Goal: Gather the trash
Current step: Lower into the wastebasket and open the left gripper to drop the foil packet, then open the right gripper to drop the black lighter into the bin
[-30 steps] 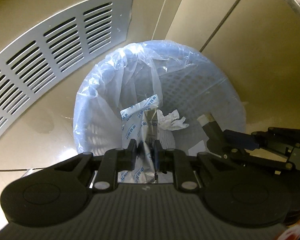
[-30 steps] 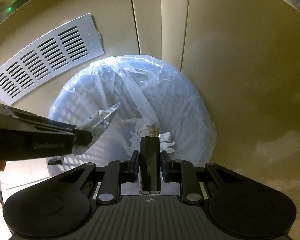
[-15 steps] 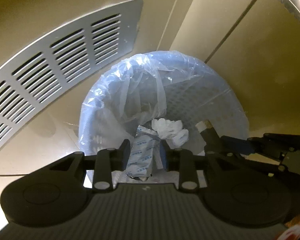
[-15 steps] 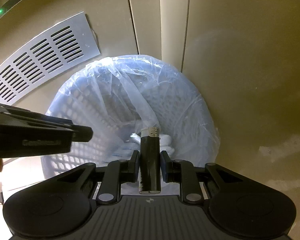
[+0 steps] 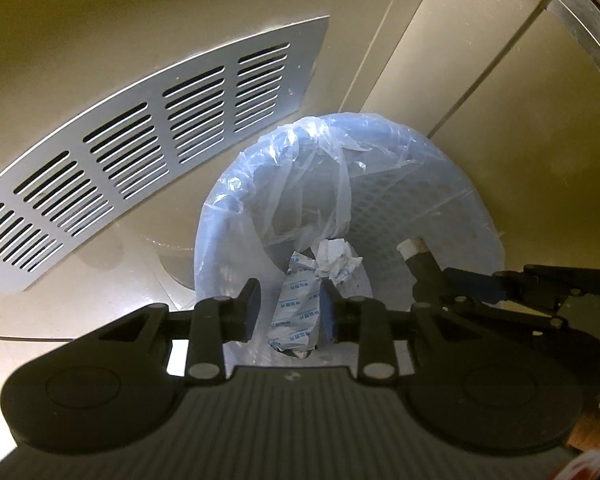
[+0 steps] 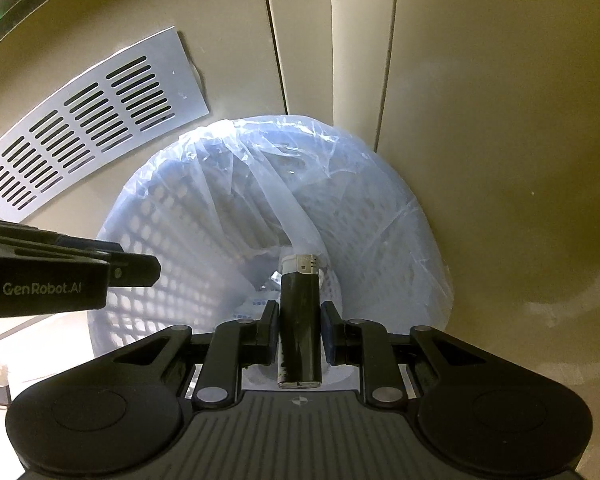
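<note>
The small black plastic lighter with a metal cap (image 6: pixel 300 320) looks light, rigid and smooth, likely to slip unless pinched mid-body. The right gripper (image 6: pixel 300 330) clamps it there, upright between both pads, above the bag-lined white mesh bin (image 6: pixel 380 216). The left gripper (image 5: pixel 289 308) stands parted and empty; beyond its fingertips a printed foil wrapper (image 5: pixel 294 312) lies in the bin.

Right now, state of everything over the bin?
left gripper: jaws open, nothing held
right gripper: jaws shut on lighter
lighter: upright between the jaws, above the bin
wrapper: lying in the bin
tissue: crumpled, in the bin
bin: lined with clear bag
</note>
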Demonstrator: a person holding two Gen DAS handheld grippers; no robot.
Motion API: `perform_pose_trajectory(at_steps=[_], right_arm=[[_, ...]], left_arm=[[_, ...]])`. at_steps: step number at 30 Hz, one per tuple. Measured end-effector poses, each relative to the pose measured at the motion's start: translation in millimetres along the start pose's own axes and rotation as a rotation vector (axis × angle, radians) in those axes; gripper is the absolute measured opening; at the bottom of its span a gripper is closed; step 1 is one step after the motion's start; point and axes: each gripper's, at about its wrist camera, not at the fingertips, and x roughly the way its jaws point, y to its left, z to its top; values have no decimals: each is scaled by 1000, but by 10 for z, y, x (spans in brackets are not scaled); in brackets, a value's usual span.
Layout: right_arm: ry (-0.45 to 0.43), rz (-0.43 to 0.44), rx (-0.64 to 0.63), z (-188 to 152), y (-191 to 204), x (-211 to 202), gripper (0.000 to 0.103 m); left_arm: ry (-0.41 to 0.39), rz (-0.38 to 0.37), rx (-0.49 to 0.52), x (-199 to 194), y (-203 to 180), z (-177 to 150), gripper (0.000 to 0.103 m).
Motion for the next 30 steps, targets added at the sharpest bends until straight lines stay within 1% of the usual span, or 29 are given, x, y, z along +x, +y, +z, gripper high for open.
perform_pose_trajectory(at_steps=[8,12,13,16,24,30], right_arm=[[-2,9,5,1,18,18,22],[-23,23,25,-4,11,24,22],[-27,27,31,-2,16,27,24],[-41,20,44,-16,-2,3,52],[-43,10,51,-70,-5,-127,53],[-72,23,26,-81,99,-441,53]], left_arm=[[-4,1,-9,-19,2,-4,28],[-5,2,-11,-24,5,-2,28],[-5,2,-12,-27,10,-2,28],[-5,3,-11,-35,27,-5,28],[-3,6,-6,-109,41,-39,28],[-24,2,13,-362,-38,-56,31]])
